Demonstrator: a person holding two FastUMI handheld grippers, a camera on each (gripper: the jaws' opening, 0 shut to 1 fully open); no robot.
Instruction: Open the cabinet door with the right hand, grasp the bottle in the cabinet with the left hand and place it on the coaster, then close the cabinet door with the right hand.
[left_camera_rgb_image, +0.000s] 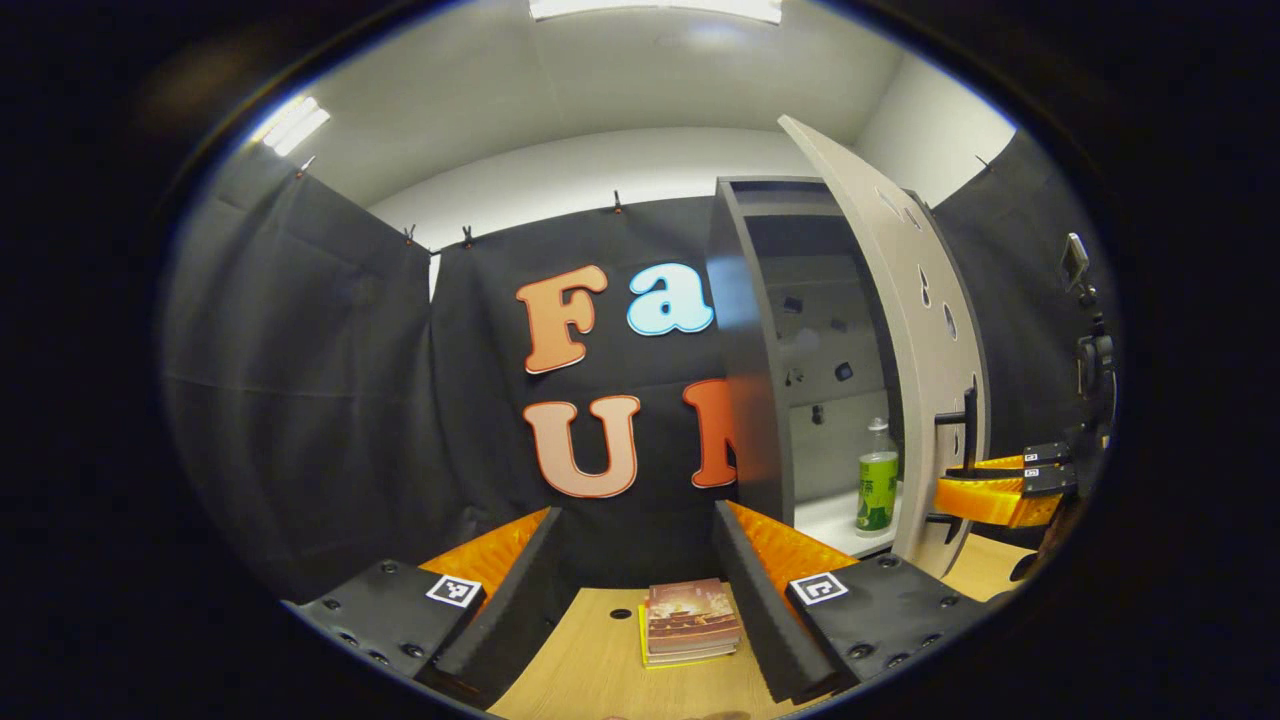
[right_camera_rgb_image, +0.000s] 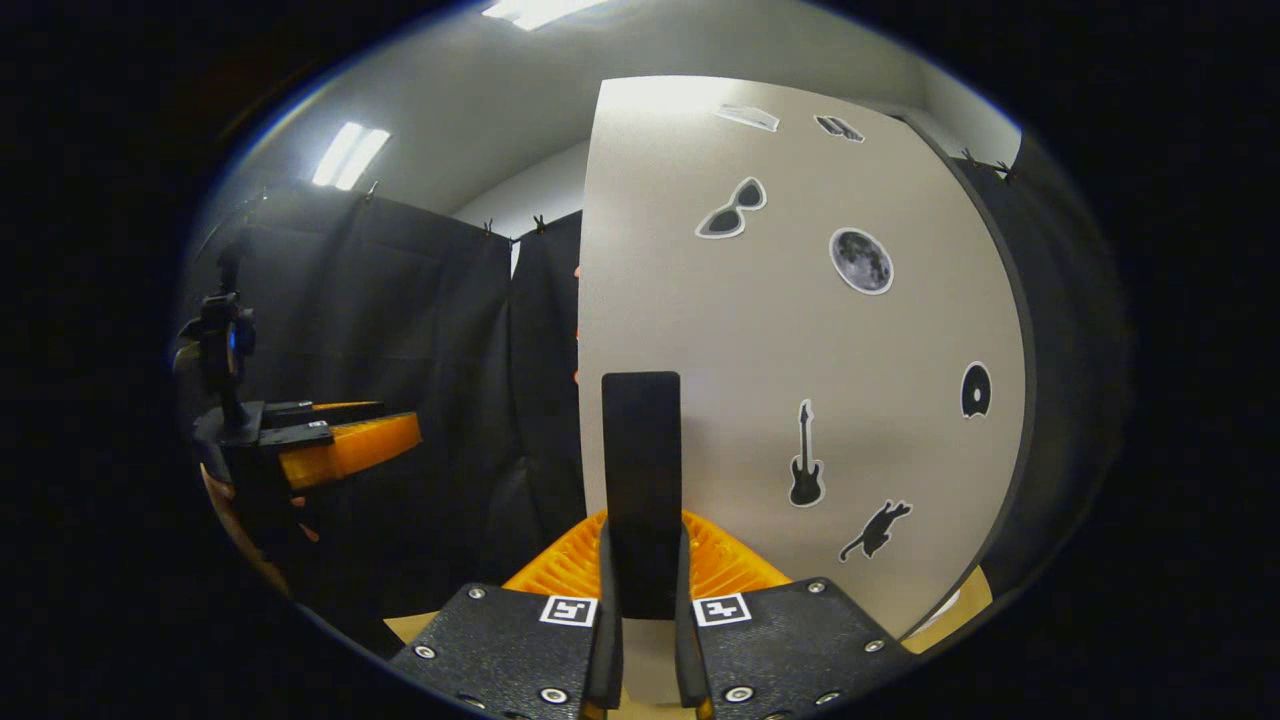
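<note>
The tall grey cabinet (left_camera_rgb_image: 750, 350) stands open, its door (left_camera_rgb_image: 925, 330) swung out toward me. On its white shelf stands a clear bottle (left_camera_rgb_image: 877, 480) with a green label, upright. My left gripper (left_camera_rgb_image: 640, 600) is open and empty, low over the table and well short of the cabinet. Between its fingers lies a brown square coaster (left_camera_rgb_image: 690, 615) on a thin stack. My right gripper (right_camera_rgb_image: 648, 625) is shut on the black door handle (right_camera_rgb_image: 641, 470), both fingers pressing its sides. In the left gripper view, the right gripper (left_camera_rgb_image: 965, 480) sits at the handle (left_camera_rgb_image: 967, 415).
The door (right_camera_rgb_image: 800, 330) carries several small stickers. The wooden table (left_camera_rgb_image: 580, 660) runs beneath both grippers. A hand holds the left gripper (right_camera_rgb_image: 340, 445) far to the left in the right gripper view. Black cloth walls close the booth behind.
</note>
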